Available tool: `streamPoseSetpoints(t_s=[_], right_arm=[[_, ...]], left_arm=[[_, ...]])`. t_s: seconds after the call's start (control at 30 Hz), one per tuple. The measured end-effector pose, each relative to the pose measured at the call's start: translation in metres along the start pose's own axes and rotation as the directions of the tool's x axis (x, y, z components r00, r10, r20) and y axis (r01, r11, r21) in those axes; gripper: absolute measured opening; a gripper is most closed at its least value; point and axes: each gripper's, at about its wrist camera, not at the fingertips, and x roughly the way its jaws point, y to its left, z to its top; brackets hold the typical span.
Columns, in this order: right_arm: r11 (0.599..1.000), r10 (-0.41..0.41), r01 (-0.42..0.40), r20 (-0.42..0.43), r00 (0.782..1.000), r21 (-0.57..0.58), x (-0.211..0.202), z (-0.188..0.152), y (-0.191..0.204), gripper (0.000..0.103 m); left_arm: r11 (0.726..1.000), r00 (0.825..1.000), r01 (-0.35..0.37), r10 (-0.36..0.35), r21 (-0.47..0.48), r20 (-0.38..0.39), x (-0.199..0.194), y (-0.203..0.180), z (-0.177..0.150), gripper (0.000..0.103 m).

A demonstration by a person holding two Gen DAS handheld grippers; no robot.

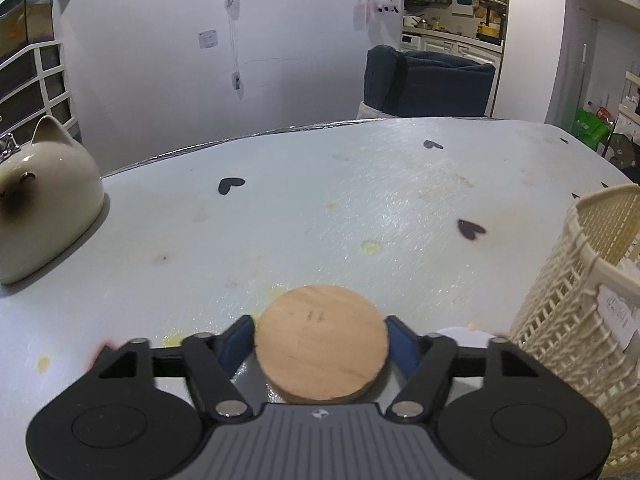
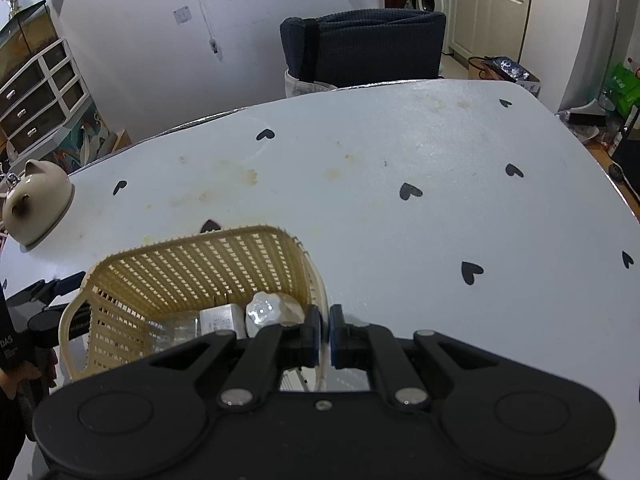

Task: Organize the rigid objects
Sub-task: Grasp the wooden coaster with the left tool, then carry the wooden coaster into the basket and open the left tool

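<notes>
Left gripper (image 1: 321, 346) has its blue pads (image 1: 402, 346) pinched on either edge of a round wooden disc (image 1: 321, 344); the pads meet the rim on both sides, so it reads as a grip. Whether the disc is lifted clear or only sits on the table (image 1: 280, 216) is hard to tell from this angle. Just right of it stands the cream plastic basket (image 1: 576, 280), its rim higher than the disc.

Right gripper (image 2: 325, 334) is pressed together on the basket's near wall (image 2: 316, 280), pinching the thin rim between its pads and steadying it. Inside the basket (image 2: 192, 264) lie a few things already sorted: a small silvery box (image 2: 222, 320), a white knobby piece (image 2: 264, 310), and something clear that I cannot identify.

Step in hand, as I judge it: the pick of the disc is made and the carry to the basket comes next. The next move calls for lifting the disc above the rim, swinging it right over the opening, then spreading the pads to drop it, while the right side keeps the basket from tipping.

Farther off on the table sits a cat-shaped ceramic dome (image 1: 44, 204), well apart at the left edge. Beyond the table's far edge is a dark blue chair (image 1: 428, 84).
</notes>
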Motion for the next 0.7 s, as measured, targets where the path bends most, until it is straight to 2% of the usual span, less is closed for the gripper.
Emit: streamPoseSetpoints(t_s=[0.23,0.43,0.57,0.7], right_arm=[[1.000,-0.006,0.006,0.007,1.000,-0.001,-0.003,0.000,0.001,0.005],[1.000,-0.005,0.005,0.007,1.000,-0.001,-0.003,0.000,0.001,0.005],[1.000,-0.002,0.002,0.010,1.000,0.003,-0.003,0.000,0.000,0.005],[1.000,-0.006,0.006,0.011,1.000,-0.002,-0.003,0.000,0.002,0.005]], left_arm=[[0.999,1.000,0.005,-0.005,-0.045,-0.002,-0.009,0.006,-0.002,0.068],[0.994,1.000,0.015,-0.013,-0.110,0.014,-0.041,0.012,0.001,0.068],[0.984,0.997,0.064,-0.057,-0.169,0.045,-0.077,0.009,0.005,0.068],[0.983,0.993,0.108,-0.098,-0.148,0.072,-0.104,-0.004,0.012,0.068]])
